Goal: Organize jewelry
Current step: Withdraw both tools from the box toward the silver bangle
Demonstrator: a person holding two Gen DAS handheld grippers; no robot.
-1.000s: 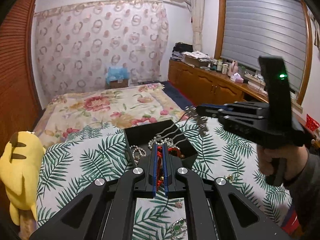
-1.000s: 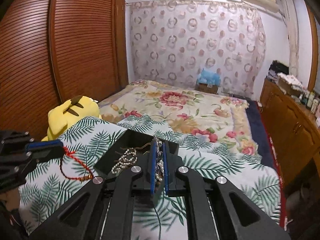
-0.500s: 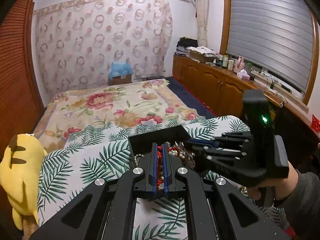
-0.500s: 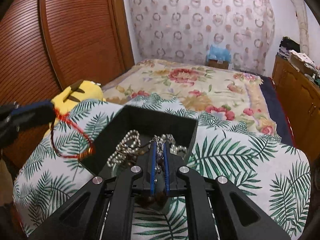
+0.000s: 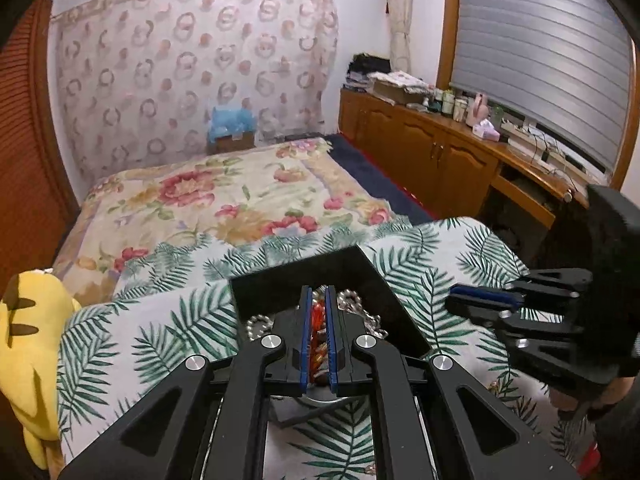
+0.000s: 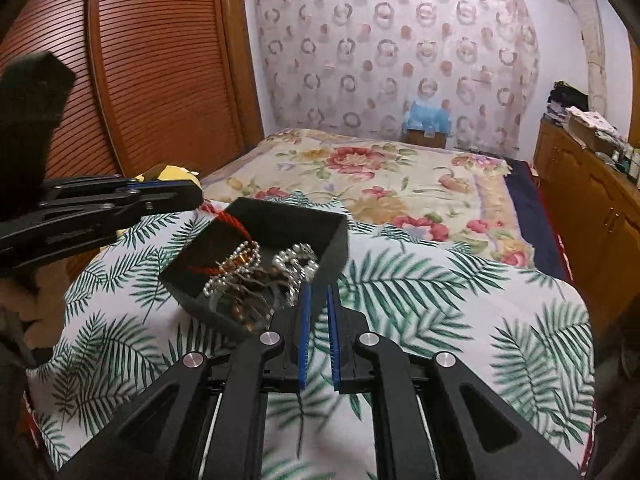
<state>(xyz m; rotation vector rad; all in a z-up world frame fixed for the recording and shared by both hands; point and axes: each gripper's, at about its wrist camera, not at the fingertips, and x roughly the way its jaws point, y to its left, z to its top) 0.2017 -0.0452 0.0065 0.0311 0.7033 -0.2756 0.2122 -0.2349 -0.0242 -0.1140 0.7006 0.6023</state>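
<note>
A black box (image 6: 280, 210) sits on the leaf-print cloth (image 6: 440, 300) and holds pearl strands (image 6: 232, 268) and a silver chain (image 6: 298, 260). My left gripper (image 5: 316, 294) hangs over the box, shut on a red cord bracelet (image 5: 317, 314). In the right wrist view the left gripper (image 6: 196, 198) reaches in from the left, and the red cord bracelet (image 6: 234, 222) trails from its tip down into the box. My right gripper (image 6: 316, 290) stands shut just outside the box's near right corner, with only cloth showing between its fingers. From the left wrist camera, the right gripper (image 5: 454, 304) is right of the box (image 5: 304, 272).
A yellow plush toy (image 5: 28, 320) lies at the cloth's left edge. A flowered bedspread (image 5: 224, 196) stretches behind the box. Wooden cabinets (image 5: 440, 160) line the right wall and a slatted wardrobe door (image 6: 160, 80) the left. A person's hand (image 5: 600, 404) grips the right tool.
The silver chain that hung from my right gripper now lies in the box, and that gripper has dropped back to the box's right. My left gripper carried the red bracelet over the box.
</note>
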